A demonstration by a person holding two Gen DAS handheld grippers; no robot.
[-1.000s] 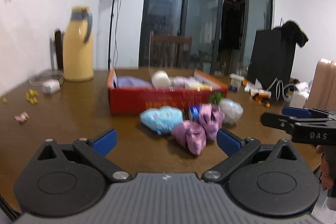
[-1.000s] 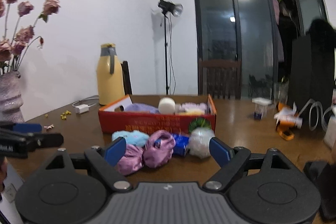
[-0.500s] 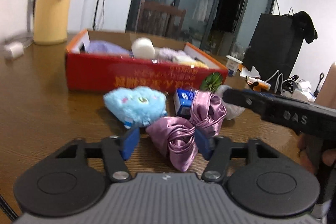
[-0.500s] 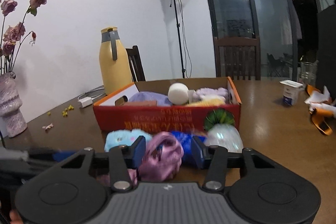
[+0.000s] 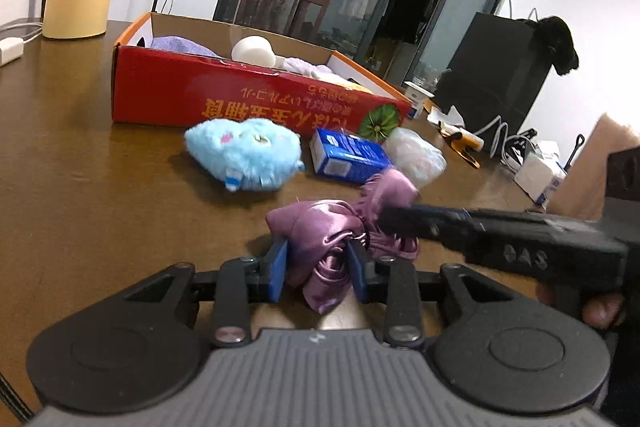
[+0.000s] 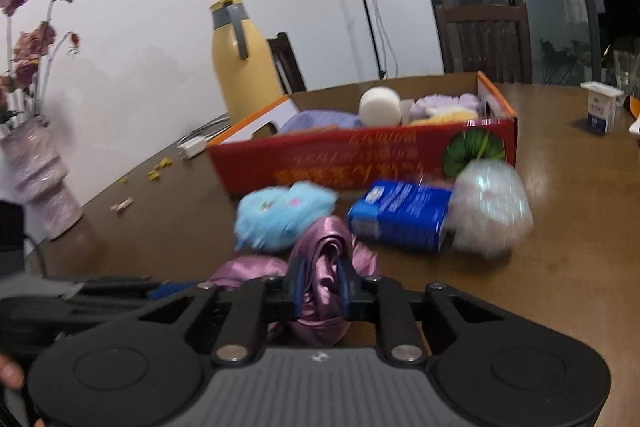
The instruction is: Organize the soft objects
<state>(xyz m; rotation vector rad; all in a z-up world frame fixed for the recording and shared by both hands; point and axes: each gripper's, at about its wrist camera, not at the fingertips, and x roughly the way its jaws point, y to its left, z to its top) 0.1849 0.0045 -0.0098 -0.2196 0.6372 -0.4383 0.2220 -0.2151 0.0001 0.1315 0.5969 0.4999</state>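
Crumpled shiny purple satin cloth [image 5: 316, 227], left hand-held gripper [image 5: 318, 267] and right hand-held gripper [image 6: 320, 291] both clamped on it

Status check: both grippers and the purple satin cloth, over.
Left gripper and right gripper just closed, each pinching the purple satin cloth. Cloth on the table. Blue plush and blue carton just beyond.

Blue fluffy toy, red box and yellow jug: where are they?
blue fluffy toy [image 5: 244, 155], left wrist view, middle of its fur
red box [image 5: 224, 99], left wrist view, front wall
yellow jug [image 6: 244, 75], right wrist view, its body

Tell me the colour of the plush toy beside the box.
Light blue plush toy; left wrist view is clearest.
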